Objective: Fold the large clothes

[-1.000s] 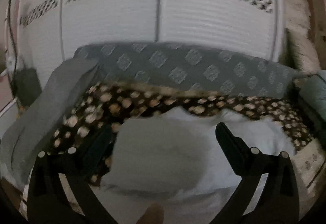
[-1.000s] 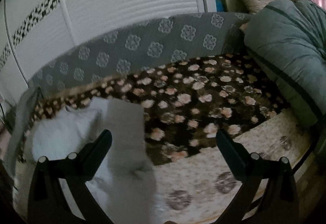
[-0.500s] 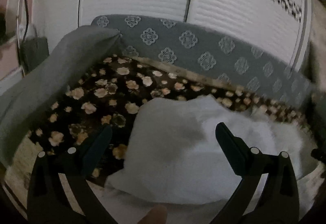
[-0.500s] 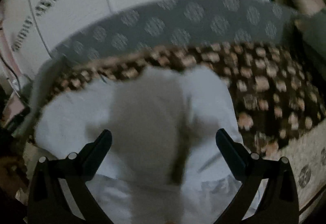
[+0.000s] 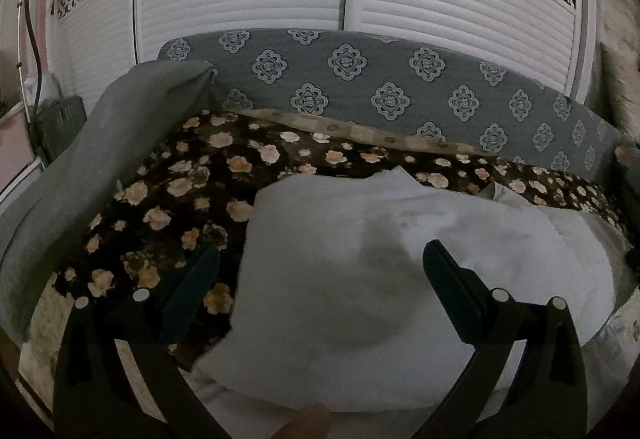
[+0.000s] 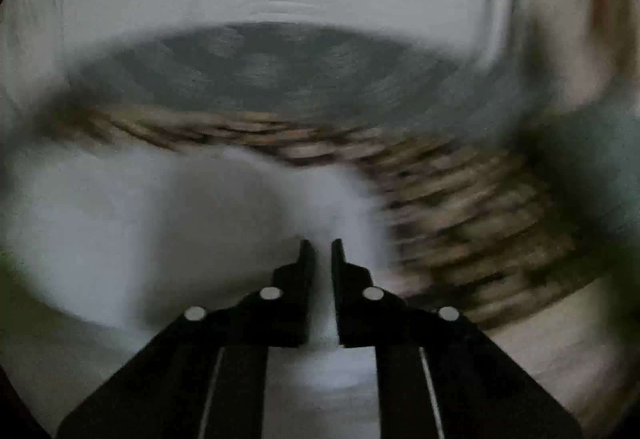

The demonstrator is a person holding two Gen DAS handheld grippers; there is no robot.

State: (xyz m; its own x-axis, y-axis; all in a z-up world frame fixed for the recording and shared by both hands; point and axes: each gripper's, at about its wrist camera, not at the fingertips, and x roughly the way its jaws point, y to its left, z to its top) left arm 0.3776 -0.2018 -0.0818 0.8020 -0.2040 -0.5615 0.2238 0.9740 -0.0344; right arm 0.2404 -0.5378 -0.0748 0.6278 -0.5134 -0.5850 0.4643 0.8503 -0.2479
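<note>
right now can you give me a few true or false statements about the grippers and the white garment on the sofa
1. The left hand-held gripper has its jaws spread wide over the white fabric garment. True.
2. The right hand-held gripper has its jaws wide open. False: they stand nearly together, with white fabric showing in the narrow gap between them.
3. The white garment lies on a dark brown blanket with peach flowers. True.
4. The sofa back behind the blanket is plain red. False: the grey sofa back carries a pale medallion pattern.
5. The right wrist view is sharp. False: it is heavily blurred.
</note>
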